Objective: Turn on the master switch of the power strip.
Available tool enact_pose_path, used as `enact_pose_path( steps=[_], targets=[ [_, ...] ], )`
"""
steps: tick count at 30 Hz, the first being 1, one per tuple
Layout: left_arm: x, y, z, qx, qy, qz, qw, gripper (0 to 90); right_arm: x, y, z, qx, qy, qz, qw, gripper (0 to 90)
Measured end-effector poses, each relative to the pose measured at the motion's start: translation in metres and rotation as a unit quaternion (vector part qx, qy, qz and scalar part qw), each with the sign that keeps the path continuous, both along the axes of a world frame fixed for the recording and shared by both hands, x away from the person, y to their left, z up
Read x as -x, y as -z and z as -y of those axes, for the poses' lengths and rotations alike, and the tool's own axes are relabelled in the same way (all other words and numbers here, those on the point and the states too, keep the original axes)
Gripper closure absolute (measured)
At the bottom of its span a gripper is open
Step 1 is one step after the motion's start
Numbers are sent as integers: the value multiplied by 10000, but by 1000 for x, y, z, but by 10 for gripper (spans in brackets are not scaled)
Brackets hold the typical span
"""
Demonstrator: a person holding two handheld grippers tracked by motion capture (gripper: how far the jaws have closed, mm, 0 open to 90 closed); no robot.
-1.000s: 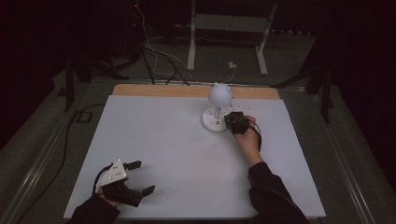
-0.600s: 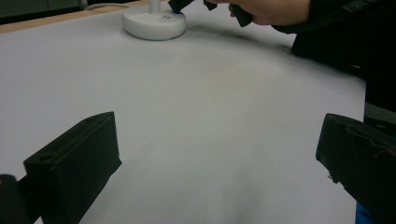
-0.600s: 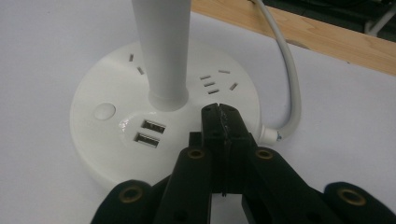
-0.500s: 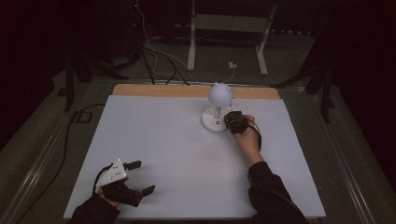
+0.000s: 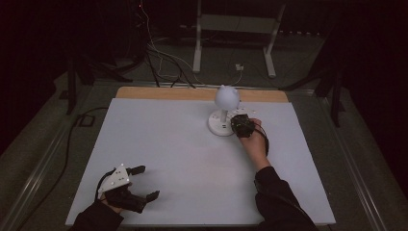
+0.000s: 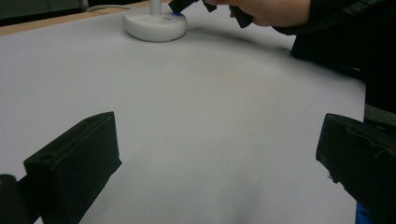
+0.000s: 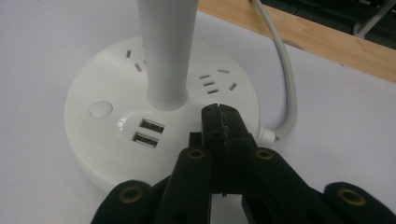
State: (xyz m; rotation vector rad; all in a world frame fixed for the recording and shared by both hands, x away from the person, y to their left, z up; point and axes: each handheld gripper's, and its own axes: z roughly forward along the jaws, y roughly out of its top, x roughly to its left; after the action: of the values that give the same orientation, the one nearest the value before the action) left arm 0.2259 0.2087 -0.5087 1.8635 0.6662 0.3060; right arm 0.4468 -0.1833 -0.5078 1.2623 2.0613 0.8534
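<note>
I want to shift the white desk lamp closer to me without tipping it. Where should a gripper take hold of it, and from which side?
Probably the upright stem of the lamp, low down just above the round base. The base looks too wide and flat for the jaws, and the globe head is round and high. Come in level from the near side, where the shut right gripper already sits, away from the cord at the rear.

Only the lamp (image 5: 224, 115) interrupts the table (image 5: 159, 139).
</note>
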Motion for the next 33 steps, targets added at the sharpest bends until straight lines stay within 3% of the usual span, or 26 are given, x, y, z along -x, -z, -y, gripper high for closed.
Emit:
enact_pose_path(
  steps=[1, 5, 25, 28, 31, 32, 33],
  targets=[
    [0, 0, 0, 14, -5, -1, 10000, 0, 2, -1, 1, -170, -8, 54, 9998, 900],
    [-1, 0, -1, 31, -34, -16, 10000, 0, 3, -3, 4, -402, 92, 139, 9991, 900],
    [0, -1, -1, 34, -25, 1, 10000, 0, 13, -20, 9, -723, -72, 3, 9974, 893],
    [0, 0, -1, 35, -25, -3, 10000, 0, 15, -23, 11, -896, -241, -85, 9957, 789],
    [1, -1, -1, 33, -26, 0, 10000, 1, 18, -24, 11, -855, -248, -45, 9960, 733],
    [1, -1, -1, 35, -25, -1, 10000, 0, 21, -26, 11, -854, -252, -61, 9960, 643],
    [1, -1, -1, 35, -25, -1, 10000, 0, 21, -26, 11, -854, -252, -61, 9960, 643]
  ],
)
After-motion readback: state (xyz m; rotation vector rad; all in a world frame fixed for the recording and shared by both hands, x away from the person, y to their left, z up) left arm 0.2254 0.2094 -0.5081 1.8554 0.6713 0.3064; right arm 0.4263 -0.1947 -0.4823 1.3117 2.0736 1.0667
